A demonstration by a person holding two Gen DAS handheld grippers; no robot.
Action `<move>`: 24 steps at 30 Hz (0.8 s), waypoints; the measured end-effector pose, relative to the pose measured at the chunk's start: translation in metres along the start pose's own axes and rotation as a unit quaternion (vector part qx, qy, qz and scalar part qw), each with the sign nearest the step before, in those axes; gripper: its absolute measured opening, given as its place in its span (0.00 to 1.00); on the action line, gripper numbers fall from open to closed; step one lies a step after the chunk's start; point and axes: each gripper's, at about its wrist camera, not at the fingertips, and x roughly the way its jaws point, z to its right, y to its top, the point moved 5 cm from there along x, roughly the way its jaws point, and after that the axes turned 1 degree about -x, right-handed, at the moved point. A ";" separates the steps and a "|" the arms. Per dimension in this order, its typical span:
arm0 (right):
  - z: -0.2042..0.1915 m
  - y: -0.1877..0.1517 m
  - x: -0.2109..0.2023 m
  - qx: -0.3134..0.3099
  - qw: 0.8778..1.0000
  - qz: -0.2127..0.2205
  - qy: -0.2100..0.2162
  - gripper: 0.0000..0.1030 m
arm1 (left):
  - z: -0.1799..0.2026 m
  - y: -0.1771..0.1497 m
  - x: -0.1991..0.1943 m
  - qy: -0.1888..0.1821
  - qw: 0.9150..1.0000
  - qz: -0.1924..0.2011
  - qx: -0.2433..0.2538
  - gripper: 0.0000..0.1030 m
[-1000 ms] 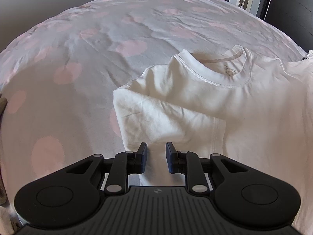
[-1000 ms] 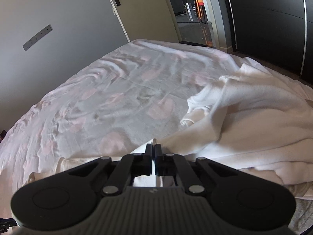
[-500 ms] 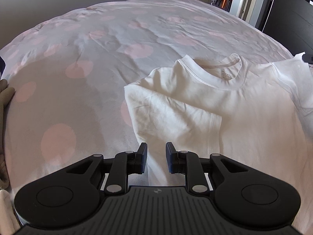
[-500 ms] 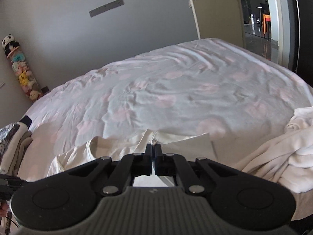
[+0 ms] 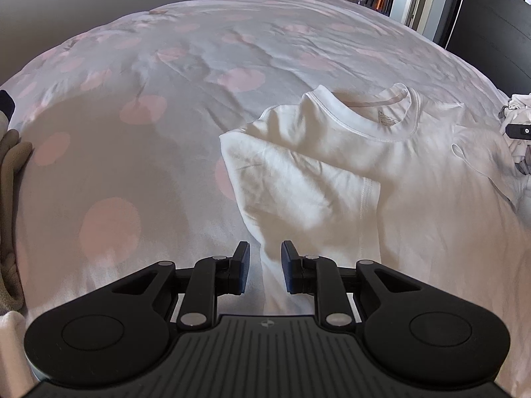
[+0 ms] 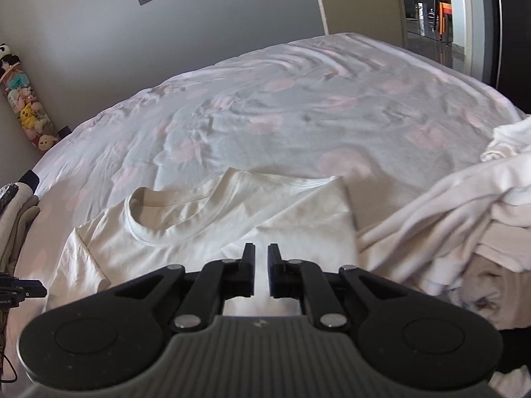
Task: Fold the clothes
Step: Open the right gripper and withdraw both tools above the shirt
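Note:
A white T-shirt [image 5: 348, 179] lies flat on the bed, collar away from me, with both sleeves folded in over the body. My left gripper [image 5: 265, 258] is open and empty, just above the shirt's left edge. In the right wrist view the same T-shirt [image 6: 212, 229] lies spread, its right sleeve folded over the chest. My right gripper [image 6: 261, 260] is open by a narrow gap and holds nothing, just above the shirt's right part. The tip of the right gripper [image 5: 519, 131] shows at the right edge of the left wrist view.
The bed [image 5: 199, 66] has a pale sheet with pink dots. A heap of white laundry [image 6: 464, 219] lies to the right of the shirt. A stack of folded clothes [image 6: 16, 212] sits at the left. A door and dark wardrobe stand beyond the bed.
My right gripper carried the right sleeve over the shirt, then opened and let it go. The sleeve now lies folded on the shirt. My left gripper stayed open and rose slightly.

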 end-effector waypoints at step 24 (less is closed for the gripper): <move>0.049 -0.076 -0.035 -0.033 0.997 -0.043 -0.061 0.23 | 0.002 -0.032 -0.014 0.015 0.999 -0.024 -0.016 0.21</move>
